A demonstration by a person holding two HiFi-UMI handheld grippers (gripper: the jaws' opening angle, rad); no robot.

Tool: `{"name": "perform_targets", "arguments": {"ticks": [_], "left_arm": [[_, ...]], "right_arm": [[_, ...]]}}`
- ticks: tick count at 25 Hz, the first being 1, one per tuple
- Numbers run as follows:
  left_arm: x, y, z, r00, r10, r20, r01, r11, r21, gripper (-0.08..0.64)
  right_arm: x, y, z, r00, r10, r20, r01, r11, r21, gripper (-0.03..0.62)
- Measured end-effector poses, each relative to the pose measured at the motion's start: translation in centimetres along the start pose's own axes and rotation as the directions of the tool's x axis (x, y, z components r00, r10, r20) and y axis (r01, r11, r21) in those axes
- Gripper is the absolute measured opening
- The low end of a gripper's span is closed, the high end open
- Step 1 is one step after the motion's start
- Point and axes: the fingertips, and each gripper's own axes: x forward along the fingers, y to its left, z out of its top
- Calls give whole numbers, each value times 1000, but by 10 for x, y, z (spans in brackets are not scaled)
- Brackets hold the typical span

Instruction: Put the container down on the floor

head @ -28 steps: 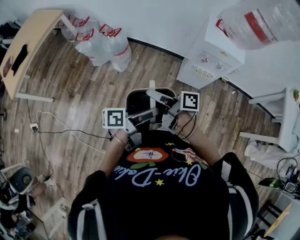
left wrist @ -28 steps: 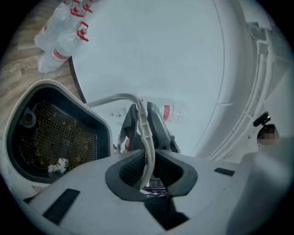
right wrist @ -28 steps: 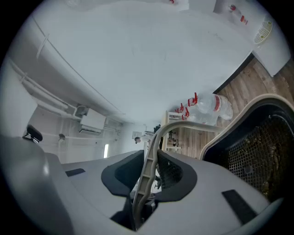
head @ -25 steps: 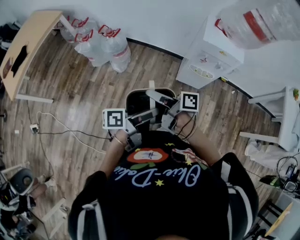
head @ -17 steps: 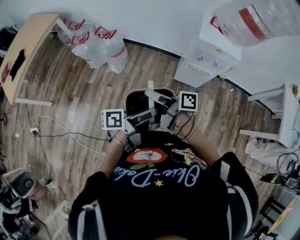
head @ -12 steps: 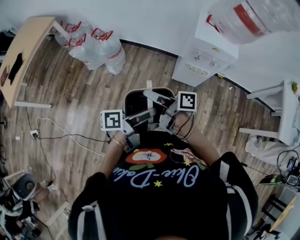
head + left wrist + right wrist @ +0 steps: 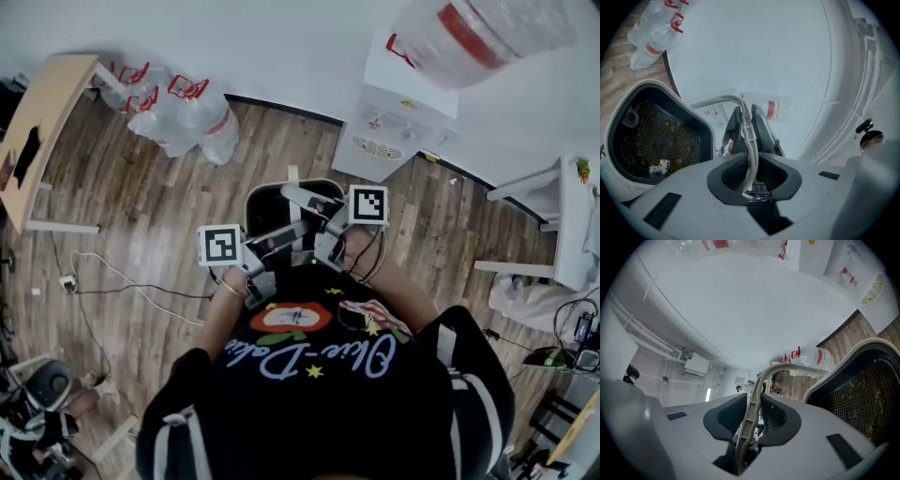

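The container (image 7: pixel 265 201) is a white bin with a black inside and a mesh basket holding scraps, hanging in front of the person's chest above the wooden floor. Its thin white bail handle (image 7: pixel 745 123) arches over it. My left gripper (image 7: pixel 281 235) is shut on that handle, with the dark pads (image 7: pixel 733 171) pressed against both its sides. From the other side my right gripper (image 7: pixel 317 203) is shut on the same handle (image 7: pixel 757 392). In both gripper views the container's rim (image 7: pixel 710 136) (image 7: pixel 834 365) tilts beside the jaws.
A white water dispenser (image 7: pixel 398 117) with a large bottle on top stands by the wall at the right. Several big water bottles (image 7: pixel 187 117) lie on the floor at the back left, near a wooden table (image 7: pixel 42 131). A cable (image 7: pixel 122 281) runs across the floor at the left.
The head view has drifted, so the room sits a little lower and further left. Both grippers keep their hold on the handle, and the container hangs much as before.
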Motion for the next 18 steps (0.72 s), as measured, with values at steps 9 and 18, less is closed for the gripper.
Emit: {"name": "perform_targets", "arguments": {"ticks": [9,18], "left_arm": [[42,4,8,1000,-16,-23,15,999,-38,60],[55,14,20,999,-4,-40,2,997,-72,62]], "right_arm": [[-25,-13,30,999,-28,-19,28,1000,8,79],[-24,-28,46,999,-50,-13,51,997,53,78]]}}
